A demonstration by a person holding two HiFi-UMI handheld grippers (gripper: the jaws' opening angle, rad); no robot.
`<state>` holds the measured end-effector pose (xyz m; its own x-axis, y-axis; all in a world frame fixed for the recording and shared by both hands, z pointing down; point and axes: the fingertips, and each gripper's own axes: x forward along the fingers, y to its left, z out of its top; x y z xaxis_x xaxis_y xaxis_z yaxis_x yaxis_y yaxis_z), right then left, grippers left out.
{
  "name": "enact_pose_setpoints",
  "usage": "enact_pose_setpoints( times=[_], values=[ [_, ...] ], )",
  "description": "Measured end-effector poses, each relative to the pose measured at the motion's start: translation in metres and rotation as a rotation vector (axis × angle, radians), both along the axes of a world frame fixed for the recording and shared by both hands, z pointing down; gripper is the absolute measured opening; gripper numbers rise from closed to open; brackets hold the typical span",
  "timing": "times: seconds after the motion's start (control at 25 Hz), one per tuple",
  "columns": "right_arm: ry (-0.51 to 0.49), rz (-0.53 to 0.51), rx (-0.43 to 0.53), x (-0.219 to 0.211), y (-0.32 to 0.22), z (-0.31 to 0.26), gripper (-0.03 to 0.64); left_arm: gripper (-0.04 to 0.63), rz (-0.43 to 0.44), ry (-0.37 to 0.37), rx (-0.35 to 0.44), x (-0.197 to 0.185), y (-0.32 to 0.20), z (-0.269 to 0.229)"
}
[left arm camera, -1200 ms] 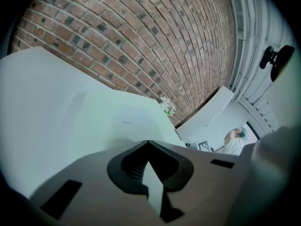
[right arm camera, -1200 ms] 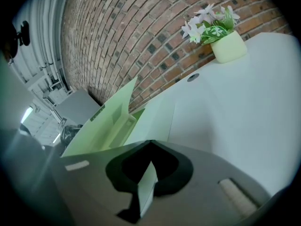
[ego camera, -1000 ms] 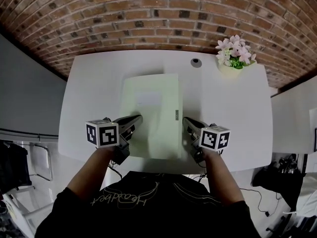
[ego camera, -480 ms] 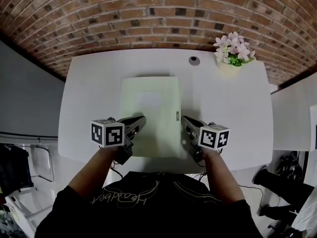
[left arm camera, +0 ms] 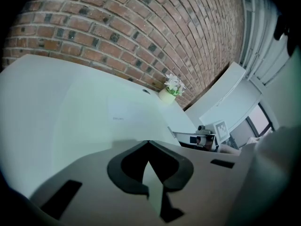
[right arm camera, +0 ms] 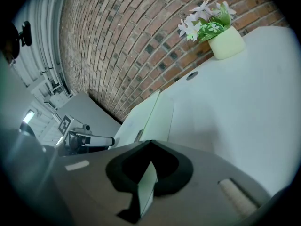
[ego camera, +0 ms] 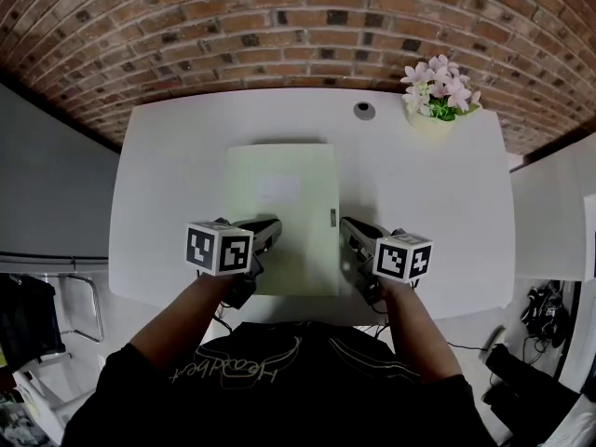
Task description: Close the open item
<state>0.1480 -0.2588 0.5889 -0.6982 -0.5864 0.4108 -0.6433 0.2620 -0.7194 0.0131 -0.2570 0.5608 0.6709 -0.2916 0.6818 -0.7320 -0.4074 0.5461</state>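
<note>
Ahead of the jaws of the right gripper [ego camera: 347, 229], bare worktop [ego camera: 438, 203] runs to the flower pot [ego camera: 430, 121]; the folder [ego camera: 279, 194] lies just left.

Your head camera looks steeply down on the table [ego camera: 168, 156], brick wall [ego camera: 298, 26] at 12 o'clock; both gripper cameras sit low and close, sharing the folder [ego camera: 279, 170] and flowerpot [ego camera: 430, 127].
</note>
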Motion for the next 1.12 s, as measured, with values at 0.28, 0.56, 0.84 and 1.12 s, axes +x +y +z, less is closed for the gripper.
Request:
enact_pose_setpoints(
  times=[0.28,0.56,0.84,1.12],
  values=[
    [0.006,0.002,-0.008,0.001,0.002,0.001,0.003,0.002,0.119,-0.253,0.148,0.011,0.011,0.013],
    [0.019,0.003,0.0,0.001,0.002,0.001,0.003,0.002,0.137,-0.249,0.115,0.011,0.008,0.019],
    [0.028,0.004,0.011,0.002,0.006,-0.004,0.003,0.002,0.151,-0.246,0.123,0.012,0.006,0.017],
    [0.012,0.049,0.021,0.021,0.006,-0.018,0.003,0.002,0.187,-0.218,0.104,0.014,0.005,0.014]
  ],
)
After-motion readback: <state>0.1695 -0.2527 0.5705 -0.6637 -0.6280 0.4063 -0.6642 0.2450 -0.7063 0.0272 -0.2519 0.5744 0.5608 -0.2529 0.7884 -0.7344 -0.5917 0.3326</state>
